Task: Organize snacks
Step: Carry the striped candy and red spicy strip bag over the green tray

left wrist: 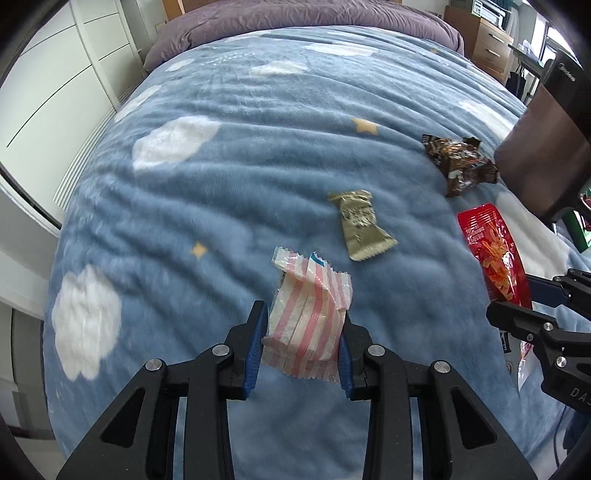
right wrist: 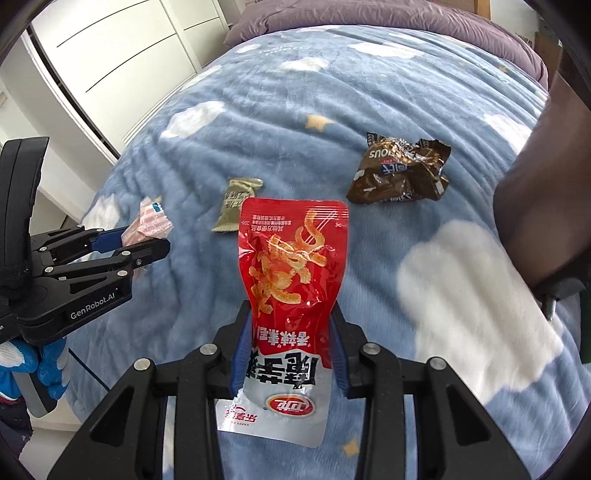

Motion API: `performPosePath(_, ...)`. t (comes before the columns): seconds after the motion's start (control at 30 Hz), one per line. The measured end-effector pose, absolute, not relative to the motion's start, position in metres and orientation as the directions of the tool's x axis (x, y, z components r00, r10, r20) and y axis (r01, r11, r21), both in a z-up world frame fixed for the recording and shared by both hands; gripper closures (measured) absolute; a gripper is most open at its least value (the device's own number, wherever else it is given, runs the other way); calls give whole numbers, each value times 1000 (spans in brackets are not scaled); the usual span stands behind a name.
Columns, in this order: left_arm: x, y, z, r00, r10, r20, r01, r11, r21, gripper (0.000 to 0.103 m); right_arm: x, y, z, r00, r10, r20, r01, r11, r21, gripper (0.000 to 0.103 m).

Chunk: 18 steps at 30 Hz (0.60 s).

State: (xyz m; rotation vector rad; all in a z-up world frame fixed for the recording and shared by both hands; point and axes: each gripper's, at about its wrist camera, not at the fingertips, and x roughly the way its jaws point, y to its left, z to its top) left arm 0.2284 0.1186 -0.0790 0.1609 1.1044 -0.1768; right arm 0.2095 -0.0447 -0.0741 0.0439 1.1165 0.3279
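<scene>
Left hand-held gripper, marked "GenRobot.AI", clamps striped packet; right clamps red pouch.

A bedroom in a home: a bed fills both views, spread with a fleecy blue blanket printed with white clouds and yellow stars, a mauve quilt bunched at its far end. White wardrobe doors with slim dark handle lines run along one side, and a wooden chest of drawers stands in the far corner beside a window. Small snack packets lie scattered on the blanket.
</scene>
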Motion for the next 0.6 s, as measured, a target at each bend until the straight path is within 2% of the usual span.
performPosePath(0.6,134,95,-46,463,-135,-876,197,979,-47,73,113,-92,-36,436,256,-863,-216,960,176,59)
